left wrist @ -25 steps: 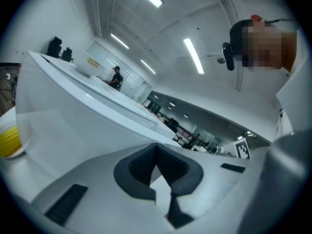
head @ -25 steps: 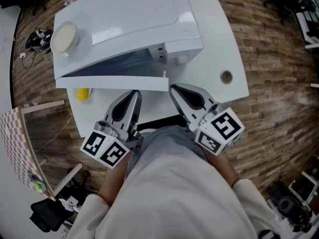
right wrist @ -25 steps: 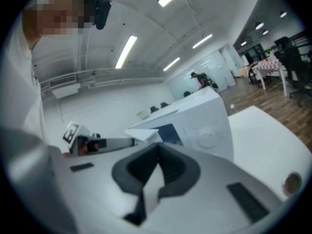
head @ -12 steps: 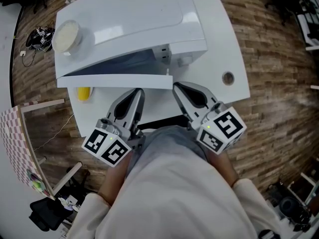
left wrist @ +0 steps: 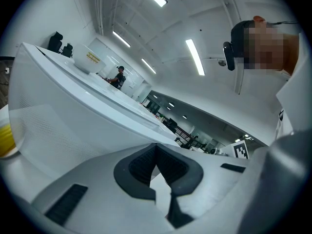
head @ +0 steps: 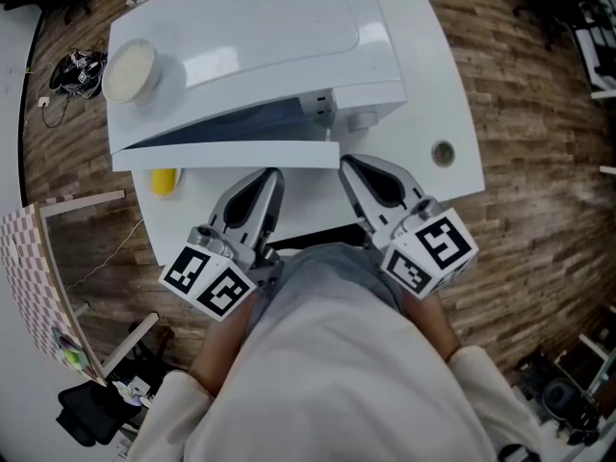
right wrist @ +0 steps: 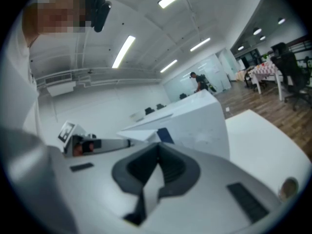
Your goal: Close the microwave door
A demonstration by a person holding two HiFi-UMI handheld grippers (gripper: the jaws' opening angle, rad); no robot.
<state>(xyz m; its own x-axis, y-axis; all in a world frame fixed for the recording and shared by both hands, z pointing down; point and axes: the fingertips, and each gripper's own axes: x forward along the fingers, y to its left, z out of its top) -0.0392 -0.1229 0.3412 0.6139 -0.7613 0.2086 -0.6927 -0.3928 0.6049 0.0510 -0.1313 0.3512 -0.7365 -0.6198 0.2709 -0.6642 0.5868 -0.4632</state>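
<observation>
A white microwave (head: 241, 27) stands on a white table (head: 423, 65). Its door (head: 226, 154) hangs partly open, the free edge toward me, with a dark gap behind it. My left gripper (head: 273, 175) is shut and empty, its tip just below the door's edge. My right gripper (head: 346, 164) is shut too, its tip close under the door's right end. In the left gripper view the door (left wrist: 73, 126) fills the left side beyond the closed left gripper (left wrist: 156, 150). From the right gripper (right wrist: 158, 152), the microwave (right wrist: 195, 118) lies ahead.
A round cream bowl (head: 128, 70) sits on top of the microwave. A yellow object (head: 162, 179) lies on the table under the door's left end. The table has a cable hole (head: 443, 152) at right. A wooden frame (head: 58, 258) stands on the floor at left.
The door's right end has swung a little toward the microwave body. Both grippers have edged forward with it, staying shut.
</observation>
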